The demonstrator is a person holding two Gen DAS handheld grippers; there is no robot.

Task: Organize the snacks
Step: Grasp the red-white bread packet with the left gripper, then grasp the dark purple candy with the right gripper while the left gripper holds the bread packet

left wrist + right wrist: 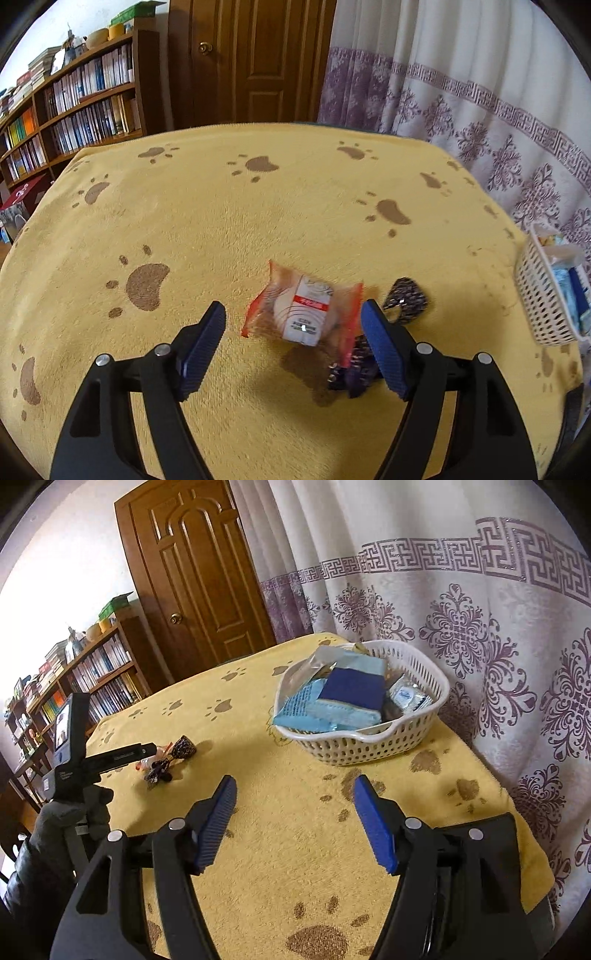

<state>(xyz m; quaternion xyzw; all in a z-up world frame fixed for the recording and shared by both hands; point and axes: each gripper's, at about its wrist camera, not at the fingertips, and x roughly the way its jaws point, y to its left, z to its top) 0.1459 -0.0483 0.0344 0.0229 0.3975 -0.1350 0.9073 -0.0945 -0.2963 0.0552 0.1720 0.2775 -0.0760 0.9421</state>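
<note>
A clear and orange packet with a white label (304, 314) lies on the yellow paw-print cloth (221, 221), between the open fingers of my left gripper (293, 314). Two dark purple patterned wrapped snacks lie by it: one (404, 297) just right of the right finger, one (352, 373) under it. My right gripper (295, 788) is open and empty over the cloth, in front of a white perforated basket (369, 744) holding blue snack packets (332, 701). The right wrist view shows the left gripper (122, 757) by the dark snacks (166, 762).
The basket sits at the table's right edge (546, 295), close to a white and purple curtain (480, 627). A wooden door (251, 59) and a bookshelf (74, 103) stand beyond the table's far side.
</note>
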